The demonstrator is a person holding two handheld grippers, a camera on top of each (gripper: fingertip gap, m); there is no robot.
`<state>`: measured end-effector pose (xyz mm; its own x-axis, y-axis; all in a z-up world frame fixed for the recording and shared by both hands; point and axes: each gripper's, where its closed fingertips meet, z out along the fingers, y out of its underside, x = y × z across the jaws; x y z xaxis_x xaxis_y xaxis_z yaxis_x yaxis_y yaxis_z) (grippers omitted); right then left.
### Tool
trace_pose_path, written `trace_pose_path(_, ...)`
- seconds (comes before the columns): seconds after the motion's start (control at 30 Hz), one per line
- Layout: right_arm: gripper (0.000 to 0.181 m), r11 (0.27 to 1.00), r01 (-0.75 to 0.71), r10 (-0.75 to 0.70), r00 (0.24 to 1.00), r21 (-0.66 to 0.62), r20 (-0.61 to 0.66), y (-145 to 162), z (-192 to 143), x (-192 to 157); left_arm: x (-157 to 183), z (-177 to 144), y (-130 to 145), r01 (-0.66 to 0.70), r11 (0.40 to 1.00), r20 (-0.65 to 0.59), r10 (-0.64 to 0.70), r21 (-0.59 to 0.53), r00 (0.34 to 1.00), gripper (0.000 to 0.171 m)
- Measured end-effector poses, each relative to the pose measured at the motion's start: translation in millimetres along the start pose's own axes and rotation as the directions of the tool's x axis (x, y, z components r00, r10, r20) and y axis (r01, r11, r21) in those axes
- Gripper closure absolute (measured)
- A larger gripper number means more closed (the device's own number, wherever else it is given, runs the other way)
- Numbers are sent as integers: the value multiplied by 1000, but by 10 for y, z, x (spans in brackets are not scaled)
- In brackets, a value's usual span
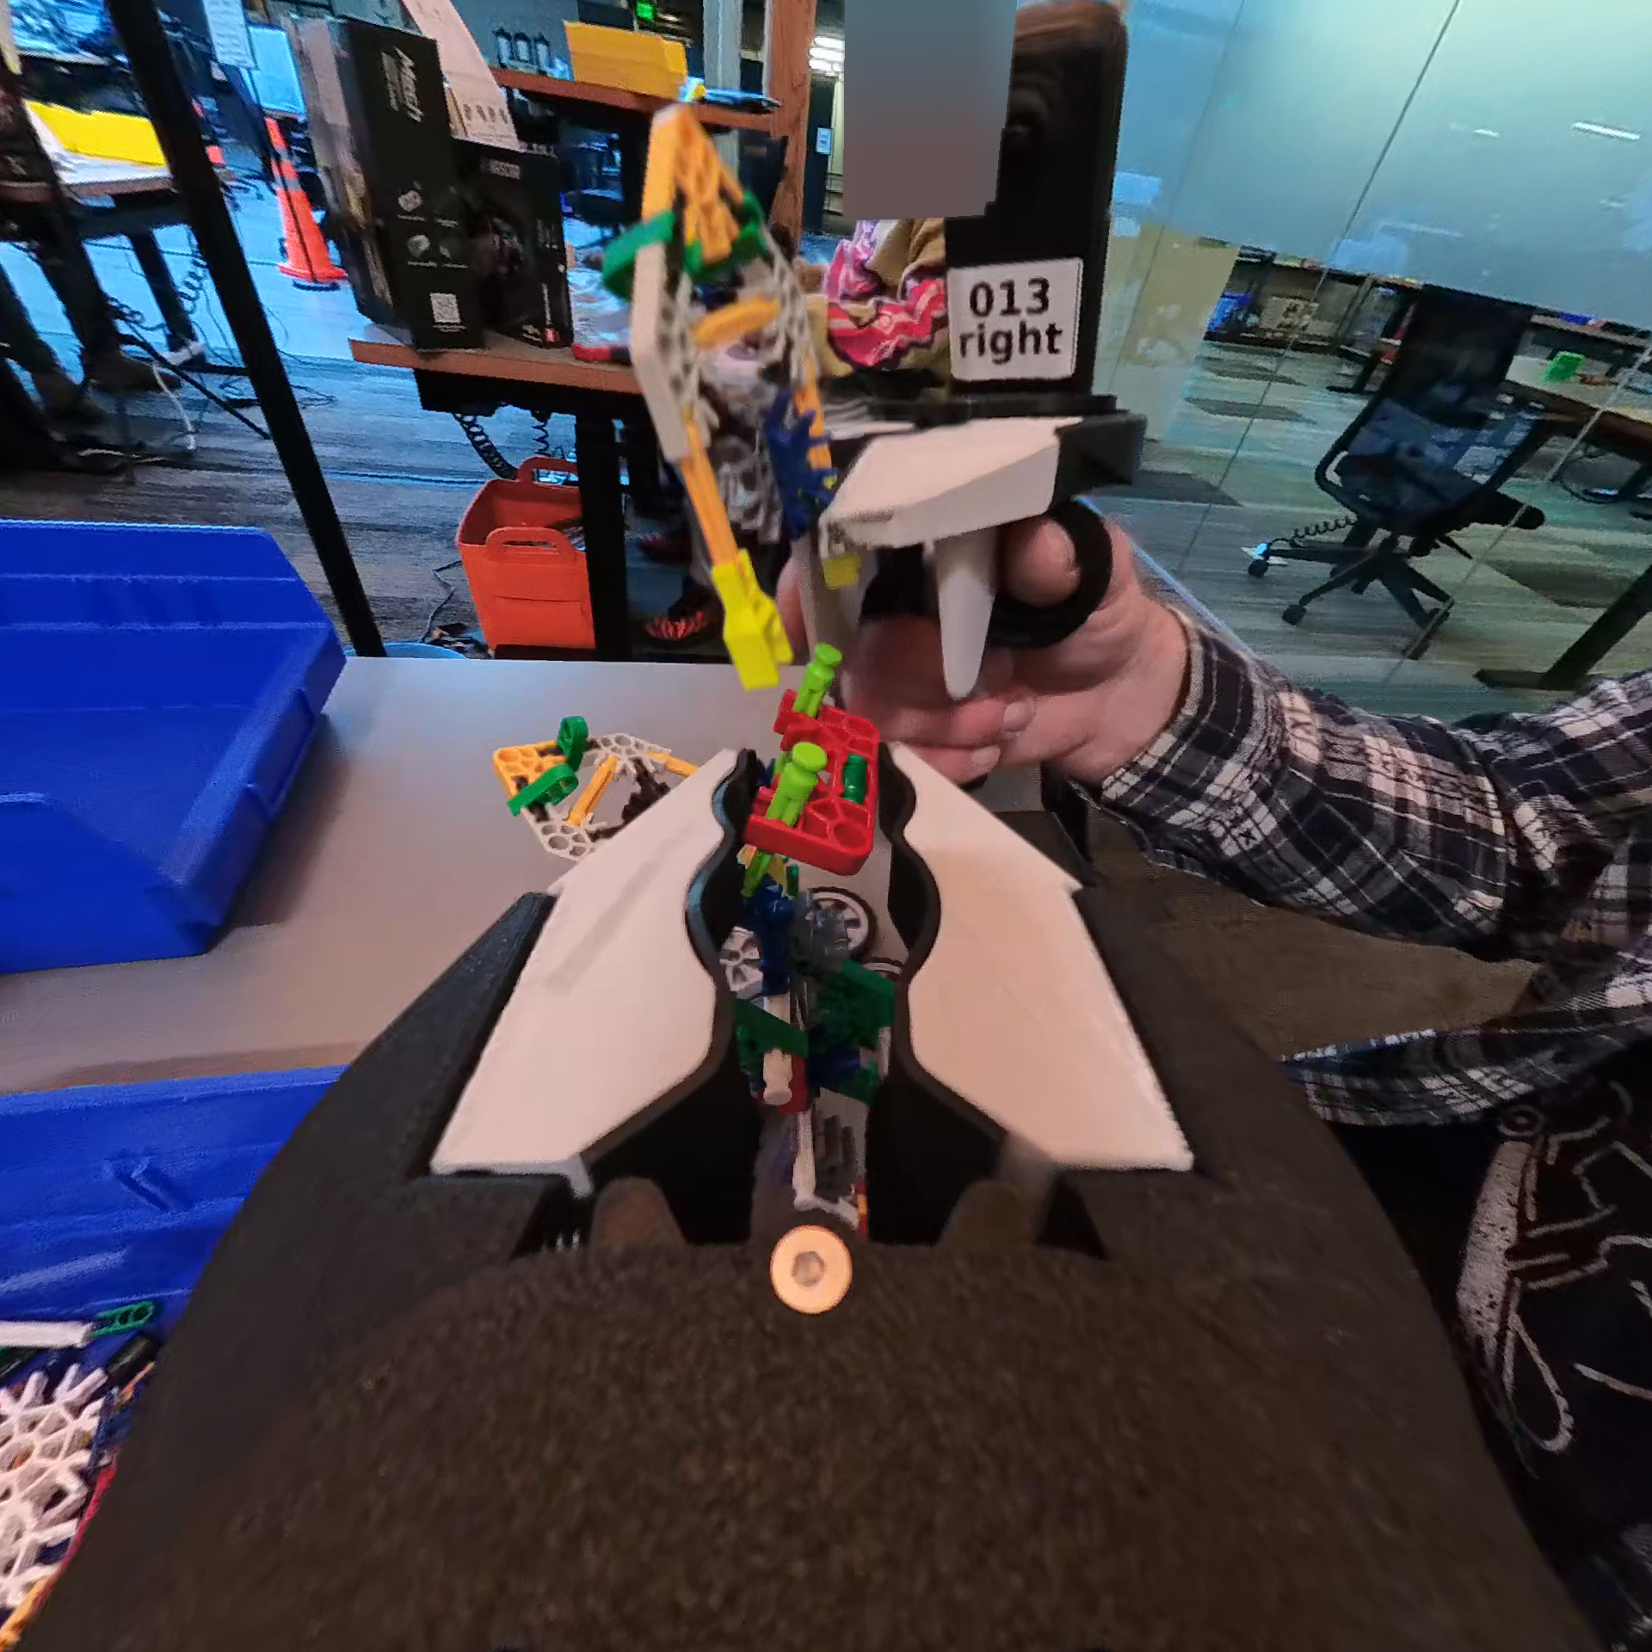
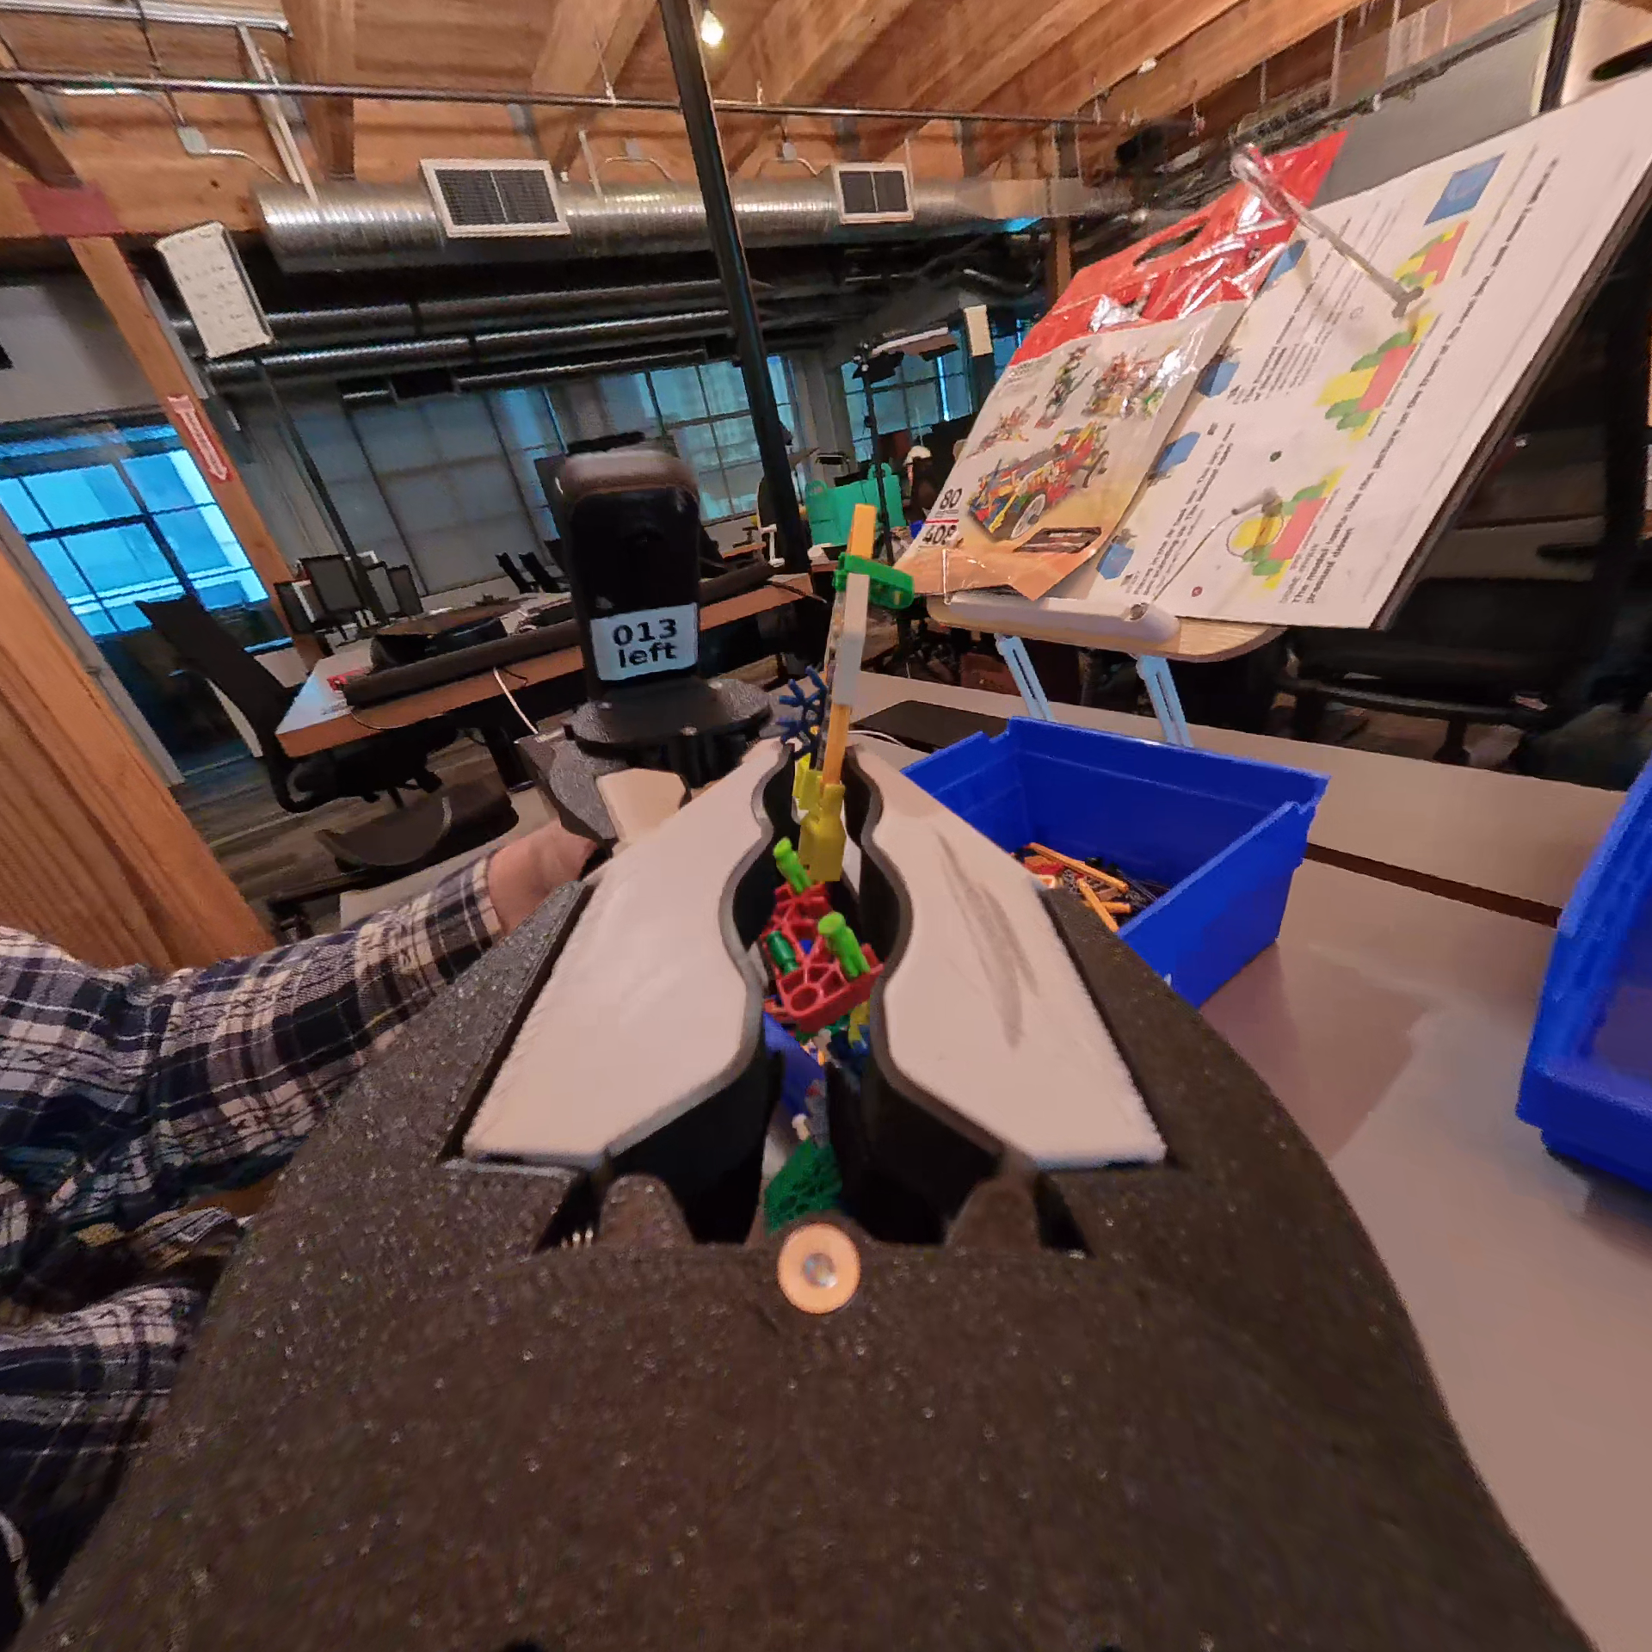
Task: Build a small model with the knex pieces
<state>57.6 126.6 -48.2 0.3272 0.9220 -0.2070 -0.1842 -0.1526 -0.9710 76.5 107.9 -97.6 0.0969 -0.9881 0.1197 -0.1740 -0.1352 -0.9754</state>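
My left gripper (image 1: 813, 760) is shut on a wheeled toy model (image 1: 809, 992) of blue, green and white pieces. Its red panel (image 1: 818, 809) with lime-green rods (image 1: 796, 782) sits between my fingertips. My right gripper (image 1: 836, 536) is above and just behind it, held in a hand. In its own view the right gripper (image 2: 821, 760) is shut on a tall rod-and-connector assembly (image 1: 706, 295) of orange, white, green and yellow pieces. That assembly's yellow connector (image 1: 755, 626) hangs just above the red panel (image 2: 818, 974). The left gripper's housing (image 2: 635, 554) shows behind.
A small loose assembly (image 1: 581, 787) lies on the grey table (image 1: 402, 894). Blue bins (image 1: 152, 733) stand at left. A blue bin of loose pieces (image 2: 1135, 831) and another blue bin (image 2: 1600, 1028) stand at right. A tilted board with printed sheets (image 2: 1251, 402) stands behind them. The tips of one gripper are about 5 cm away from the tips of the other.
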Motion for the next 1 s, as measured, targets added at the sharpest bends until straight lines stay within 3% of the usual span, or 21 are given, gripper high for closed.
trace_pose_path(0.17,172,999,-21,21,1000,25,22,-140,-51,-39,-53,-35,8,-10,1000,61,9,12,998,143)
trace_pose_path(0.33,172,997,-66,65,998,30,22,-92,-146,-41,-50,-69,5,-30,999,105,28,17,994,131)
trace_pose_path(0.43,172,996,-84,83,996,30,16,-24,-177,-44,-113,-105,9,-26,1000,148,24,15,989,114)
trace_pose_path(0.6,172,994,-102,102,995,33,15,26,-196,-70,-158,-239,-112,-29,998,205,15,63,979,100)
trace_pose_path(0.7,172,994,-100,99,995,33,16,45,-185,-105,-62,-249,-124,-64,997,209,53,50,977,99)
trace_pose_path(0.8,172,994,-104,103,995,30,14,94,-173,-117,-1,-181,-32,-116,993,230,117,-17,966,111)
trace_pose_path(1.0,172,993,-111,111,994,43,5,101,-223,-140,37,-140,-17,-126,992,235,126,-16,964,104)
